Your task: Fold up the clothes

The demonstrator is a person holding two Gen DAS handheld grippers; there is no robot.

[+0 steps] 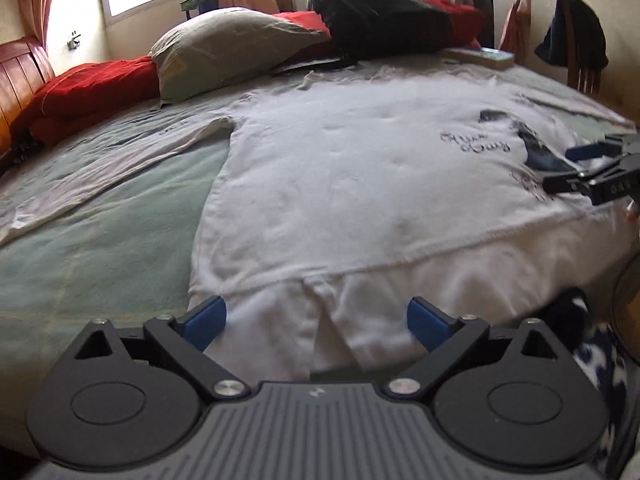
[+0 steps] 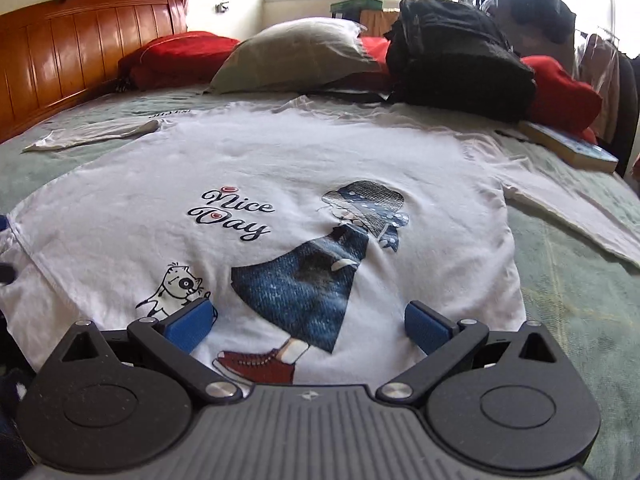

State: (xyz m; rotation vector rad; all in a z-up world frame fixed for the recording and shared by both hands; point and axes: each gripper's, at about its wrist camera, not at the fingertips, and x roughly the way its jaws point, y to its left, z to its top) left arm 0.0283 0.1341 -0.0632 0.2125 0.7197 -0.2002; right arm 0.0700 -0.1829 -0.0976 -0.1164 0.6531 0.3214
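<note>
A white long-sleeved shirt (image 2: 280,168) is lying spread flat, print side up, on a green bedspread (image 1: 100,240). The left gripper (image 1: 316,320) is hovering with its blue fingers (image 1: 206,322) spread wide, the shirt's bottom hem lying between and just ahead of them; nothing is being pinched. The right gripper (image 2: 310,322) is also standing with fingers (image 2: 426,326) spread apart, the printed figure's denim skirt and red shoe showing between them. Whether either gripper is touching the cloth is hard to tell. Far ahead of the fingers, a grey pillow (image 2: 296,52), a black backpack (image 2: 460,56) and a red blanket (image 1: 92,84) are resting near the wooden headboard (image 2: 80,44). One sleeve is stretching out left of the left fingers, the other right of the right fingers.
</note>
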